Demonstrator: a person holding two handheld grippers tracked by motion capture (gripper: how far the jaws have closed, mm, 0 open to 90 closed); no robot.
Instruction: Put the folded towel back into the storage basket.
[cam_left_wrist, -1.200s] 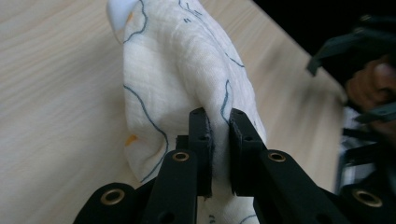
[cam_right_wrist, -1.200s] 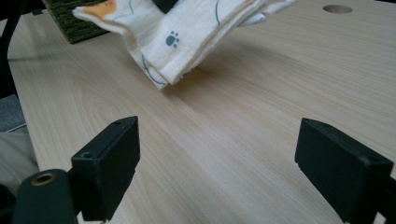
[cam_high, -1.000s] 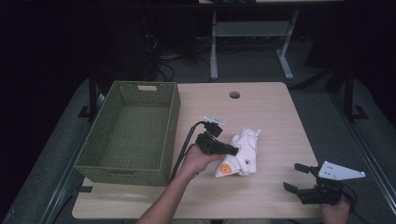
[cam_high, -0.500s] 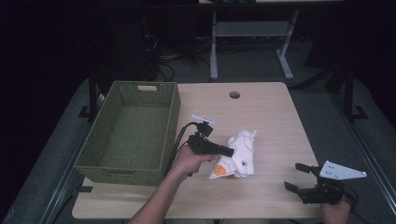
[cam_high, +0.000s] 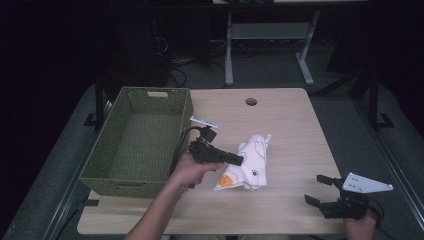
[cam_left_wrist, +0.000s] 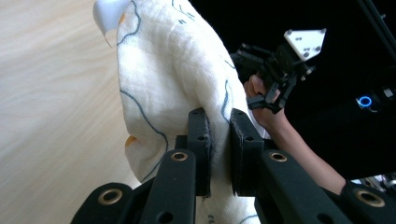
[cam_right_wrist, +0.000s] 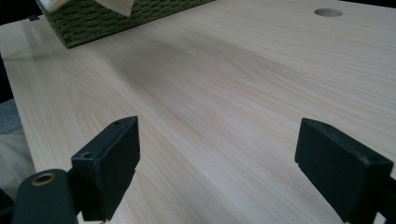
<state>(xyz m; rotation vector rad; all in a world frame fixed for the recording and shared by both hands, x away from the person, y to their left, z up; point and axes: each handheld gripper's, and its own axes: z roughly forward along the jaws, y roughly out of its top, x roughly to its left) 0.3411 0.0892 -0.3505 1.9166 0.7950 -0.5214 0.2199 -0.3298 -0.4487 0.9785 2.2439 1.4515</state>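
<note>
While pinched on the white cloth (cam_left_wrist: 159, 84), left tool (cam_left_wrist: 218, 140) clamped, right tool (cam_right_wrist: 219, 172) spread wide over bare table (cam_right_wrist: 224, 84).

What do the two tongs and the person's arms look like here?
Both tongs are black. The left tongs have flat jaws on linked bars with brass-coloured rivets, a black cable trailing toward the basket side, and a small grey plate on top. The right tongs carry a larger grey three-cornered plate with small holes. The forearms are bare; no sleeves are visible.

Soft cloth (cam_left_wrist: 173, 70); matt wood table (cam_right_wrist: 243, 93)
</note>
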